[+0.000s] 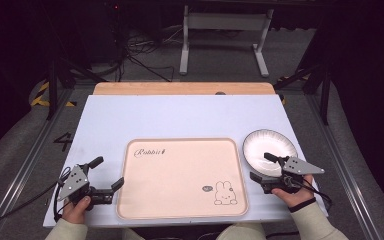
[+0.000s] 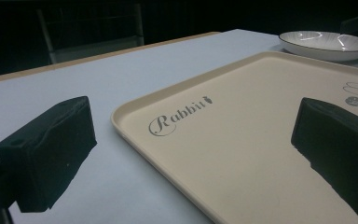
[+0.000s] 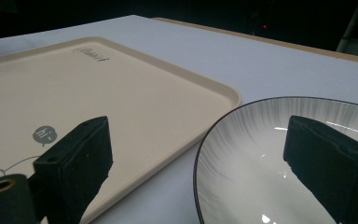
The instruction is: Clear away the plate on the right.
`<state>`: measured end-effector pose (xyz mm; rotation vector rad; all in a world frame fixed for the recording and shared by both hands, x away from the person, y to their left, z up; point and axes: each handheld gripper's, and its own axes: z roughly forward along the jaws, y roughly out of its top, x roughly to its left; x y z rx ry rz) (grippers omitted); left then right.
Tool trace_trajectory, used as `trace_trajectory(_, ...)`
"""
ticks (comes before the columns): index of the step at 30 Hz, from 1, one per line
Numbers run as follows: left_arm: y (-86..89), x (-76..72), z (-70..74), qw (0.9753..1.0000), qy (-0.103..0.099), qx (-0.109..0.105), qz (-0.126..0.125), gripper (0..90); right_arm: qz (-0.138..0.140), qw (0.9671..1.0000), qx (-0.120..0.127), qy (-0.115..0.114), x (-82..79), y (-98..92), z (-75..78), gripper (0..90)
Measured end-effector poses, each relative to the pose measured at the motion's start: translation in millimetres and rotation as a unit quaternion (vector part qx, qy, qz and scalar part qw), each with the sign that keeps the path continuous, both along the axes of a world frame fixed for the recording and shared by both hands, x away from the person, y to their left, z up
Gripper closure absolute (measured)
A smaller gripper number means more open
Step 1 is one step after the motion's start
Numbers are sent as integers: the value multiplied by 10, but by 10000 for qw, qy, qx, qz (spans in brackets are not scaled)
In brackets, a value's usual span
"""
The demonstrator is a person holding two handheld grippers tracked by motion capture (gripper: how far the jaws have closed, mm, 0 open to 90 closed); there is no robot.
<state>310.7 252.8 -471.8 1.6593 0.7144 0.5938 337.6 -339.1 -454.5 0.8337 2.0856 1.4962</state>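
Black jaws, both pairs spread wide, nothing held. Item one: my left gripper [image 1: 107, 176], low at the near left corner of the table [image 1: 105, 117]; its inner jaw hangs over the edge of the cream tray [image 2: 135, 103], its outer jaw over bare table, so the tray rim runs between them, presumably lined up for a grasp. Item two: my right gripper [image 1: 262, 166], one jaw above the tray's right edge, the other over the white plate [image 3: 242, 163]; the plate's dark rim lies between them. Item three: tray, bare, printed "Rabbit" at its far end. Item four: plate, just beside the tray, beyond my right jaws.
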Motion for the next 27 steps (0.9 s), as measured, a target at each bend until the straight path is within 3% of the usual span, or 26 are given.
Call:
trace_trajectory(11, 5, 10, 5, 10000, 26, 47, -16, 2, 8, 10000, 73, 44, 12, -10, 7, 95)
trace_trajectory(15, 2, 6, 4, 10000, 36, 33, -1, 2, -23, 9990, 437, -113, 5, -59, 110, 113)
trace_trajectory(23, 1, 9, 3, 10000, 35, 37, 8, 2, -90, 9992, 367, -161, 3, -94, 179, 112)
trace_trajectory(25, -1, 11, 3, 10000, 57, 40, 17, 2, -89, 9991, 250, -317, -11, -108, 272, 110)
trace_trajectory(27, 3, 12, 5, 10000, 82, 51, -4, 2, -95, 9988, 293, -377, -24, -128, 324, 111)
